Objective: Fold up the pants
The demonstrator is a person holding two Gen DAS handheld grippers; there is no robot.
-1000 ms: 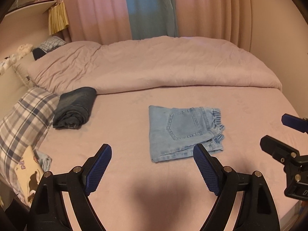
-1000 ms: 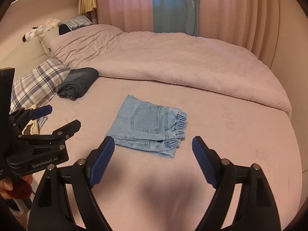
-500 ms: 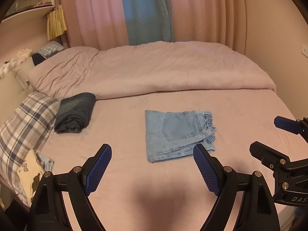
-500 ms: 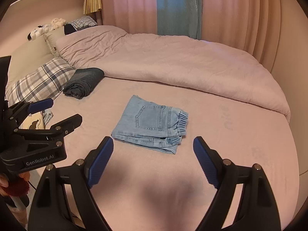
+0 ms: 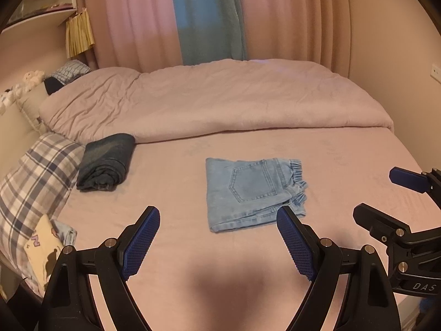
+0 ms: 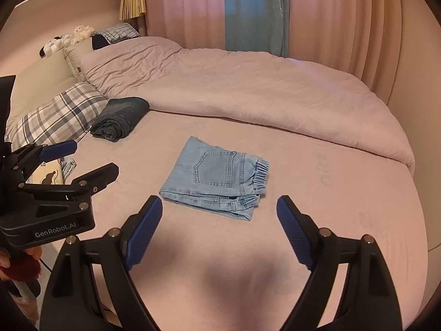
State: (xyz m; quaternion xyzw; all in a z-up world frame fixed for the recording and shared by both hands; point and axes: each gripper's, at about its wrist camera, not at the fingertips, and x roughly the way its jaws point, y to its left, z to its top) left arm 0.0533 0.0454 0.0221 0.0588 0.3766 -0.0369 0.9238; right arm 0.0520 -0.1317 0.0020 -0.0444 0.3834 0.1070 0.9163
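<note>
Light blue jeans [image 5: 252, 190] lie folded into a small rectangle on the pink bed sheet, back pocket up, elastic waistband to the right. They also show in the right wrist view [image 6: 217, 175]. My left gripper [image 5: 217, 237] is open and empty, held back from the jeans near the bed's front edge. My right gripper [image 6: 219, 227] is open and empty, also short of the jeans. Each gripper shows at the side of the other's view: the right one [image 5: 397, 198] and the left one [image 6: 80, 160].
A dark folded pair of jeans [image 5: 106, 162] lies at the left near a plaid pillow [image 5: 33, 182]. A pink duvet [image 5: 215, 99] is bunched along the far side of the bed. Curtains [image 5: 204, 16] hang behind.
Both grippers have drawn back and up from the folded jeans, which now look smaller and farther away. The jeans have not moved.
</note>
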